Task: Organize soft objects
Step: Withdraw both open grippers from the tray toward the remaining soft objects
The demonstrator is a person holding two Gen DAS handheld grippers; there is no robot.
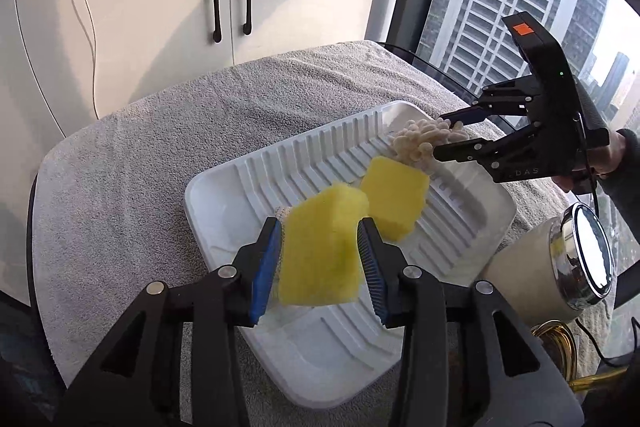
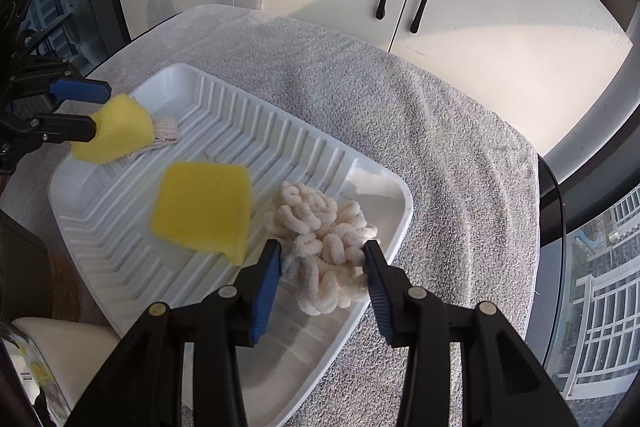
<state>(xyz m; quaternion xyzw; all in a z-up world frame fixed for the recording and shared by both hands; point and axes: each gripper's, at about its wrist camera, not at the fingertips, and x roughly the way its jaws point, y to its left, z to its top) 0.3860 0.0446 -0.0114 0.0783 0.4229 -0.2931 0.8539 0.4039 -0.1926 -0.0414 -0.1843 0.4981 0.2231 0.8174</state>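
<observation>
A white ribbed tray lies on a grey towel. My left gripper is shut on a yellow sponge over the tray's near end, above a small beige cloth. A second yellow sponge lies in the middle of the tray. At the tray's other end rests a cream chenille bundle. My right gripper stands open around it, its pads just at the bundle's sides.
White cabinets with black handles stand behind the table. A round chrome mirror on a cream base sits beside the tray's corner. A large window runs along one side. A hand holds the right gripper.
</observation>
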